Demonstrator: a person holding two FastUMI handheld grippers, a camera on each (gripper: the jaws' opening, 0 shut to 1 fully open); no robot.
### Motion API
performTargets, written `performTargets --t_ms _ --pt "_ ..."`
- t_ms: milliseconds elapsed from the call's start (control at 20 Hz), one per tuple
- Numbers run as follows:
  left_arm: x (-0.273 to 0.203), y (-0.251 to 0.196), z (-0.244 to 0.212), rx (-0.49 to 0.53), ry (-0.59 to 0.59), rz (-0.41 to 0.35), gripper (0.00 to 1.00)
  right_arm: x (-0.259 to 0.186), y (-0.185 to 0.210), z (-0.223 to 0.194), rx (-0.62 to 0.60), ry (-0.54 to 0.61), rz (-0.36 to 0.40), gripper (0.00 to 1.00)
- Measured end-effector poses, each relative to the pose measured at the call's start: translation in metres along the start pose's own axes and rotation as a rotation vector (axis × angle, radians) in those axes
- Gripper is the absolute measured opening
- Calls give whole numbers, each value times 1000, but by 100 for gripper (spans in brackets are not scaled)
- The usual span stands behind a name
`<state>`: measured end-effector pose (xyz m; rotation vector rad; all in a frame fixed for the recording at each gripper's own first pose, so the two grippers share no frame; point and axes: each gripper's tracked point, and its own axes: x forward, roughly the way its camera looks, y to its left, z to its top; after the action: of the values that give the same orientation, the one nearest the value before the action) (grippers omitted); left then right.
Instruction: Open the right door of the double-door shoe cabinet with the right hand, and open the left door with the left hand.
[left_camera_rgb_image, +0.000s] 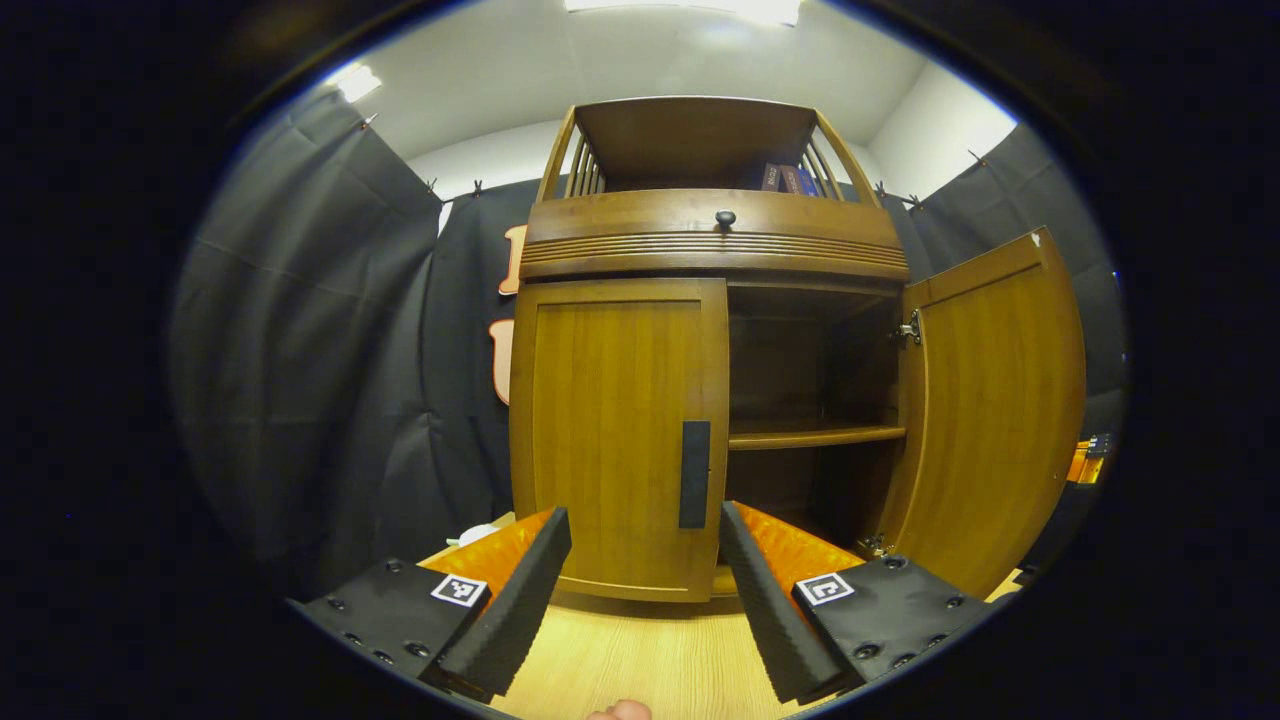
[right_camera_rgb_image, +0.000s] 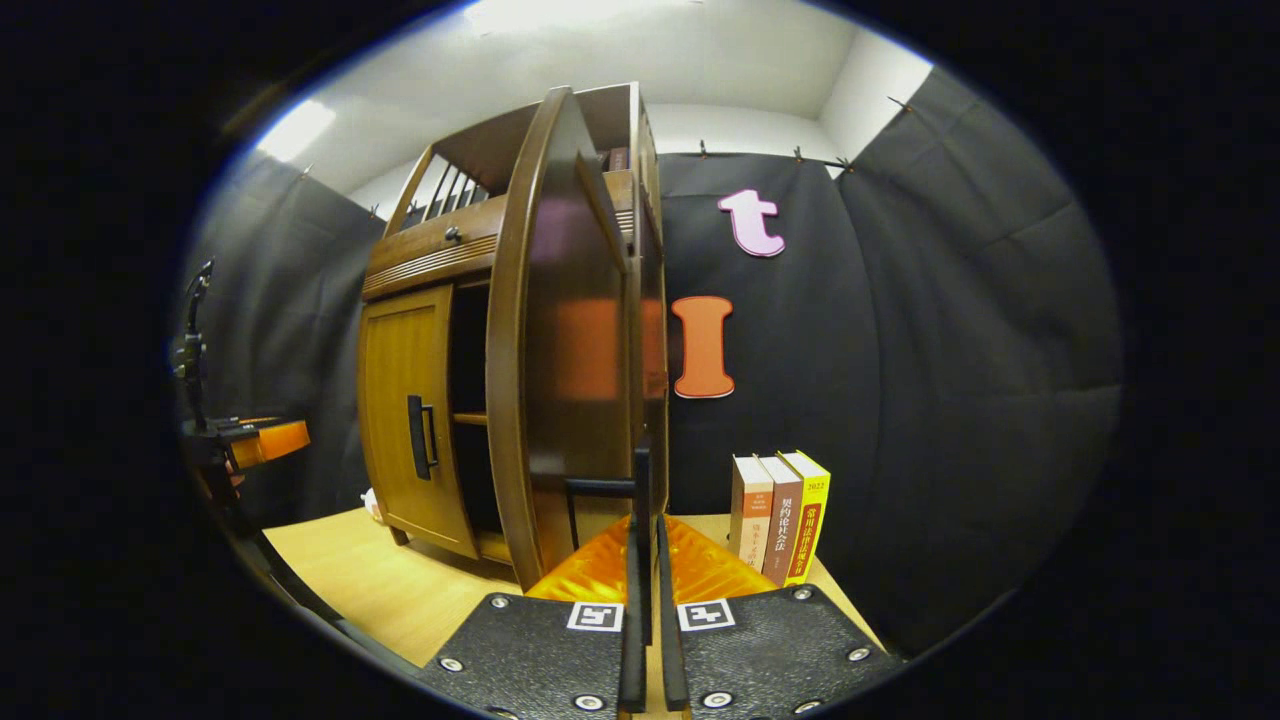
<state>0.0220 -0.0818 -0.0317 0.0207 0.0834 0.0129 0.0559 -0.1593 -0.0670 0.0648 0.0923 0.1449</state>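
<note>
Left gripper (left_camera_rgb_image: 645, 560): fingers spread wide and holding nothing, aimed square at the brown varnished-wood double-door shoe cabinet (left_camera_rgb_image: 715, 250). The ribbed fingers sit at 7 and 5 o'clock in the left gripper view and frame the closed left door (left_camera_rgb_image: 615, 440), a flat wooden panel with a raised border. Its dark, slim vertical bar handle (left_camera_rgb_image: 694, 474) stands at the door's inner edge, at about 6 o'clock from view centre, just above the gap between the fingers. Judgement: the spread is kept so the fingers can pass on either side of this bar; the left door is not yet opened.

Cabinet stands on the pale wood-grain counter (left_camera_rgb_image: 620, 660). To the right of the closed door the interior lies exposed, dark, with one horizontal wooden shelf (left_camera_rgb_image: 815, 435). Above runs a grooved band with a small round dark knob (left_camera_rgb_image: 725, 217).

At 3 o'clock in the left gripper view the right door (left_camera_rgb_image: 995, 400) stands swung out on its metal hinges, smooth glossy panel, so that half of the task reads as done.

Right gripper (right_camera_rgb_image: 647, 560): fingers pressed together on the right door's dark bar handle (right_camera_rgb_image: 640, 490), which rises out of the narrow slit between them. The door is seen edge-on here, curved by the lens, polished. Judgement: the pinch holds the door open. At 4 o'clock from centre, three upright books (right_camera_rgb_image: 780, 515) stand on the counter against the black cloth wall.
</note>
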Motion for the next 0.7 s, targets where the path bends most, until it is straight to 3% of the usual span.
performTargets --t_ms 350,400,450,700 --pt "9 -15 0 22 -19 -10 97 -21 -7 7 -26 -17 -8 6" --pt "14 -17 1 24 -22 -15 97 -30 -5 7 -23 -17 0 13" --pt "19 -19 0 25 -20 -22 97 -37 -4 8 -26 -14 -4 7" --pt "58 -30 -2 42 -22 -52 98 -61 -3 22 -87 -43 -50 7"
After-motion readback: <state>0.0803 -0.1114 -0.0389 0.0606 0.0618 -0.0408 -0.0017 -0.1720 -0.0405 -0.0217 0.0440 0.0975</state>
